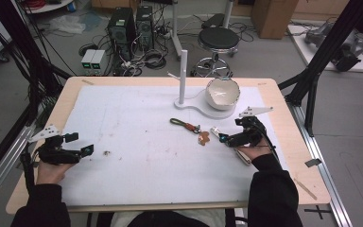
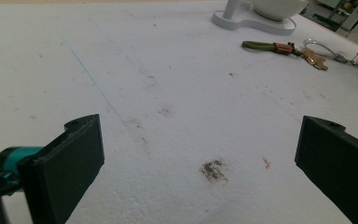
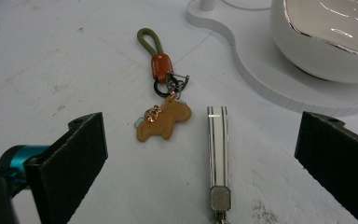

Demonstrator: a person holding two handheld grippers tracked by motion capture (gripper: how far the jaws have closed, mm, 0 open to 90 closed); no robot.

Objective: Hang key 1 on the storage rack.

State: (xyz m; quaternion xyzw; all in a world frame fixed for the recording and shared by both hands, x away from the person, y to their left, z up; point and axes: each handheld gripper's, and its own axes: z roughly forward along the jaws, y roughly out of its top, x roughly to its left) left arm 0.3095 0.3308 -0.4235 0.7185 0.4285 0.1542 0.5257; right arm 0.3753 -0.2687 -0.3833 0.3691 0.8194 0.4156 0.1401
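White worktop (image 1: 137, 142), cables & stool behind. Our right gripper (image 3: 200, 149) hangs released over the keychain (image 3: 164, 100) at 12 o'clock, the striped strap (image 3: 217, 147) just beside it. Light, floppy, prob slippery metal; we'd pinch the green loop. Left gripper (image 2: 200, 154) also released, idle.

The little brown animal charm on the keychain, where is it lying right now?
The brown animal charm lies flat on the white mat, right of centre in the high view, between the open right gripper and the white stand holding the bowl.

Wooden table (image 1: 283, 123), white mat (image 1: 137, 142), keychain (image 1: 189, 126), white stand (image 1: 203, 106)
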